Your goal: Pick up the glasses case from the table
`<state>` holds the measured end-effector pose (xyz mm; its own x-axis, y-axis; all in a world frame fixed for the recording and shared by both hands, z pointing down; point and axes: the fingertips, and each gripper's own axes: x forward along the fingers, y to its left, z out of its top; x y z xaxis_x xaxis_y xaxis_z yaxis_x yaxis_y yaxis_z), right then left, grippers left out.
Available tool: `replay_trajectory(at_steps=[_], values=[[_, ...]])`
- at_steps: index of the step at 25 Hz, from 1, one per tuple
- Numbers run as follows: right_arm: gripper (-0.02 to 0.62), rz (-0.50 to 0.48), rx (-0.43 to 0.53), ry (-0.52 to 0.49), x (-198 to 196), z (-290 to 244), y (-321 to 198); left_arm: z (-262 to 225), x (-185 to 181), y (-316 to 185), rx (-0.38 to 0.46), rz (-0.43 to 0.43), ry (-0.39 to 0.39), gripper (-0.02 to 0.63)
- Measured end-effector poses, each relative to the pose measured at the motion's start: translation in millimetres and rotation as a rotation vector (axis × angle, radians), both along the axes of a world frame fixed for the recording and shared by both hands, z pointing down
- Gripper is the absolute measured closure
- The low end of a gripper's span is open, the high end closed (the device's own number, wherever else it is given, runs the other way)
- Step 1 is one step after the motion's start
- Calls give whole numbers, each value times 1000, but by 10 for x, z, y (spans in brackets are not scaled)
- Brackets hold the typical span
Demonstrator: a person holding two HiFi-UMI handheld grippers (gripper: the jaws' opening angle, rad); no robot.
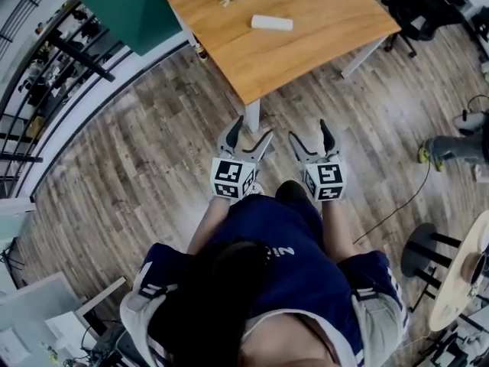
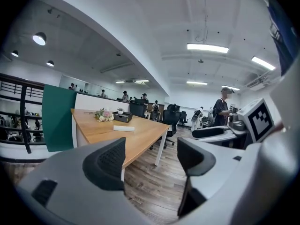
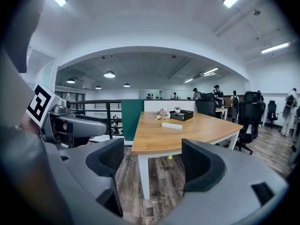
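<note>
Wooden table (image 1: 321,48), white glasses case (image 1: 272,23)

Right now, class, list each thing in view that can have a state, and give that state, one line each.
glasses case: closed, lying flat on the table, untouched.
left gripper: open, empty, short of the table.
right gripper: open, empty, short of the table.
black tray: resting on the table's far end.
</note>
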<state>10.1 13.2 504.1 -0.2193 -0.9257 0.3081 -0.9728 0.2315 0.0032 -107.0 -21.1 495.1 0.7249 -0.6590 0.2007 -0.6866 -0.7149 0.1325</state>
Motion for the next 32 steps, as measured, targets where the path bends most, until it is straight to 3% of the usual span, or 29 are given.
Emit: replay_trajectory(at_steps=[6, 14, 19, 32], values=[[221, -10, -7, -6, -102, 16, -133, 9, -104, -129, -10, -11, -2, 262], [224, -22, -1, -23, 103, 95, -534, 151, 12, -412, -30, -40, -17, 262], [225, -53, -2, -39, 287, 135, -1082, 157, 187, -821, -28, -60, -39, 262], [229, -241, 5, -20, 901, 2, -2779, 68, 764, -2252, -37, -230, -51, 264]])
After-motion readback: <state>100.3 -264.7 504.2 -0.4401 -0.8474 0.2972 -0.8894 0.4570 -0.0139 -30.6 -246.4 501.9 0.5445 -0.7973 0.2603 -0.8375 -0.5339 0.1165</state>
